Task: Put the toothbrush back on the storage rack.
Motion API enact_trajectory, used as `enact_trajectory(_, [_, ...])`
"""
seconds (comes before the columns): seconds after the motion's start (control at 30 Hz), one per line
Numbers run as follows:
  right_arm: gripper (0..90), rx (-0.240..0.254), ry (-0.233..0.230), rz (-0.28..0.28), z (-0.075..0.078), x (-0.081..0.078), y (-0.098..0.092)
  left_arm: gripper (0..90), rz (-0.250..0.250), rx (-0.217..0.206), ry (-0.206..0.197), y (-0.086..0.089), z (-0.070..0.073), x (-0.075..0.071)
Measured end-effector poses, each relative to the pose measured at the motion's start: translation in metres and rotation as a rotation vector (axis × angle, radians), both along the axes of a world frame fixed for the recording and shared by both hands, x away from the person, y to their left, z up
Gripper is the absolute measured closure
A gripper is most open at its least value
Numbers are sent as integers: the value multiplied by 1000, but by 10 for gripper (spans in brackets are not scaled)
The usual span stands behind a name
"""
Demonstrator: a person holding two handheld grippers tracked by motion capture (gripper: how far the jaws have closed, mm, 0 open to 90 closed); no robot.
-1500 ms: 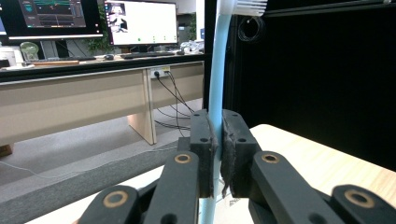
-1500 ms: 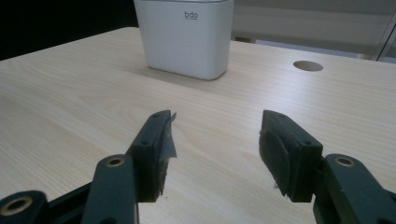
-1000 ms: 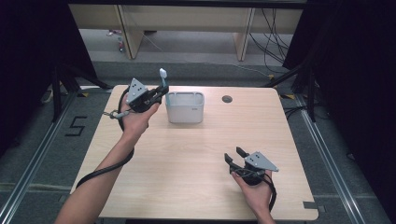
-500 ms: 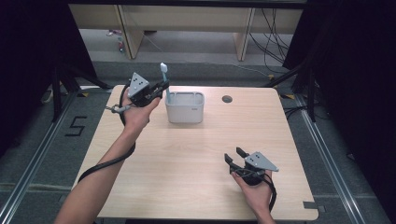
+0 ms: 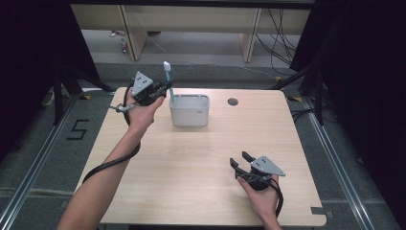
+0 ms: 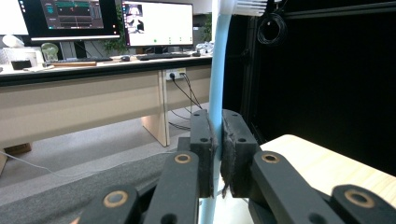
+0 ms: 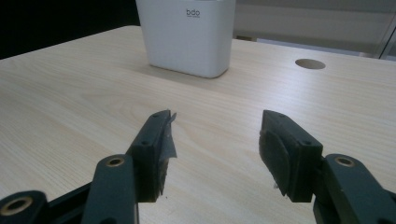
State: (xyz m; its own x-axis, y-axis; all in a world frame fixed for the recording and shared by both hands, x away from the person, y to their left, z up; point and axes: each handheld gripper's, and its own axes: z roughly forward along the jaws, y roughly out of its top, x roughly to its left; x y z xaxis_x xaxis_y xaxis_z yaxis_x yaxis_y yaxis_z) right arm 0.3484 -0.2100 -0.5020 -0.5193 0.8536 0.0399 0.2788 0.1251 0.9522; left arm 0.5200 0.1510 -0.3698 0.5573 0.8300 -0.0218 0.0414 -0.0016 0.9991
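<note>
My left gripper [image 5: 163, 91] is raised at the table's far left, just left of a white rectangular holder [image 5: 190, 109], and is shut on a light blue toothbrush [image 5: 168, 79]. The toothbrush [image 6: 217, 70] stands upright between the pads, its white bristle head [image 6: 250, 6] at the top. My right gripper [image 5: 239, 161] rests on the table near the front right, open with nothing between its fingers [image 7: 156, 149]. The holder [image 7: 187, 35] lies well ahead of it.
A round cable hole [image 5: 233, 101] is set in the tabletop right of the holder. The wooden table [image 5: 191, 163] has bare room across its middle. Beyond the far edge are desk legs and cables on the floor.
My left hand has lifted the toothbrush slightly and brought it a little closer to the holder's left rim. The right gripper has stayed still.
</note>
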Motion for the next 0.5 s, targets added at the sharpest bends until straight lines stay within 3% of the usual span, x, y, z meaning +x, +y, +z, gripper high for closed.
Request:
enact_trajectory(0.2, [449,-26,-4,-4,-1,-1,-1,836,13,-2,14,-1,-7,7])
enact_trajectory(0.27, [449,0,23,0,-1,-1,1,835,13,0,15,-1,-8,8])
enact_trajectory(0.33, [449,-18,7,-4,-2,-1,0,836,18,2,19,-2,-11,10])
enact_trajectory(0.37, [449,2,26,3,-2,-2,1,836,18,2,19,-2,-11,10])
enact_trajectory(0.5, [449,4,27,2,-2,-2,1,836,30,5,31,-2,-15,16])
